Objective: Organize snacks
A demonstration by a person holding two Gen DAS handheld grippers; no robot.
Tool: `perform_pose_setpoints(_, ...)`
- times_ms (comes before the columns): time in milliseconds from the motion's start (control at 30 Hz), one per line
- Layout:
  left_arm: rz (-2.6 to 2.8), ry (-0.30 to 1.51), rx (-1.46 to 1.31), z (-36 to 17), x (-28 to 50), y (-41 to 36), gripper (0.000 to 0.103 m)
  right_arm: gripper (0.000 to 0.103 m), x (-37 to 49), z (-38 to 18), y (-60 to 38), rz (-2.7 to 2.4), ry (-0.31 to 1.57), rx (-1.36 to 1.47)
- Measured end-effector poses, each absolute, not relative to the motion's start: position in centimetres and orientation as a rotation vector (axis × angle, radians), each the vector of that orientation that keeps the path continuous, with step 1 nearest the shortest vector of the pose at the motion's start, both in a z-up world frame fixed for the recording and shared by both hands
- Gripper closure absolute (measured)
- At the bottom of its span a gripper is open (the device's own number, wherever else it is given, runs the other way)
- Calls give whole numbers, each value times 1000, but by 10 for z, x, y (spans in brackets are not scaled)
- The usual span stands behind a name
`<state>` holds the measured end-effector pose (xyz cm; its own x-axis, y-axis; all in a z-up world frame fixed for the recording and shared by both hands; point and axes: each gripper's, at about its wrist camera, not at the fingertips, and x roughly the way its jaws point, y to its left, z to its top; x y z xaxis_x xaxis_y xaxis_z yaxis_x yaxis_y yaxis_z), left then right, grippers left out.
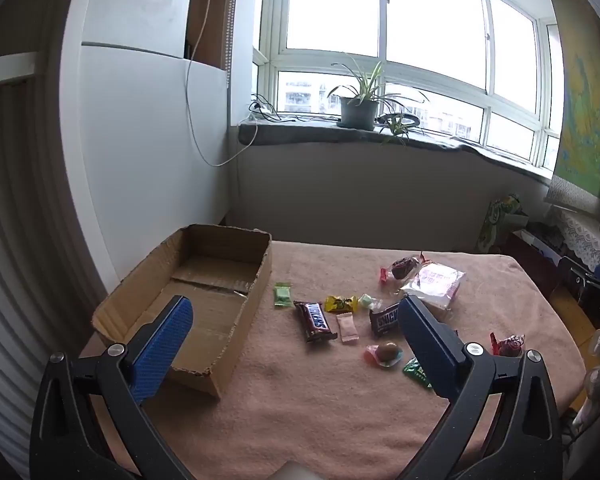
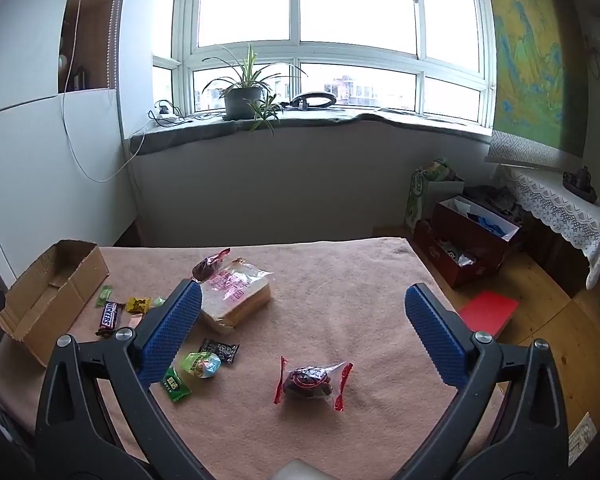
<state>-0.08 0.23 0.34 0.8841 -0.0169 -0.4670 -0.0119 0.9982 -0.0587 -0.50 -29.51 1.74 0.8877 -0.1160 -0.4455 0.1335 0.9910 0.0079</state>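
On the pink cloth-covered table (image 1: 300, 400), as the left wrist camera shows it, a cardboard box (image 1: 220, 368) sits open-topped at the left with nothing visible inside, presumably the place the snacks are meant to go. The left gripper (image 1: 296, 316) hangs above the table with its jaws spread wide and nothing between them. Just right of the box lie the loose snacks: a green candy (image 1: 283, 294), a Snickers bar (image 1: 315, 321), a yellow candy (image 1: 341, 303), a pale pink sachet (image 1: 347, 329) and a second Snickers (image 1: 384, 319) partly hidden by the right-hand finger. Farther back lies a bagged bread slice (image 1: 434, 285).

From the right wrist camera, the right gripper (image 2: 303, 300) is likewise wide open and empty, held over the near middle of the table. A red-ended wrapped date snack (image 2: 310, 382) lies almost directly below its jaws and apart from the rest, so it looks the likeliest pick for this hand. To its left lie a green packet (image 2: 176, 388), a blue-green foil sweet (image 2: 202, 364) and a black sachet (image 2: 219, 351). The box stands well apart at the far left, so nothing appears sorted yet.
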Motion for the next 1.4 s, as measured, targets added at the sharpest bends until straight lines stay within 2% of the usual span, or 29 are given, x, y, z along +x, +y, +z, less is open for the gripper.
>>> perform_pose_setpoints(1400,-20,505,-66,-2,0,-2,1,0,-8,18,-292,-128,461,35)
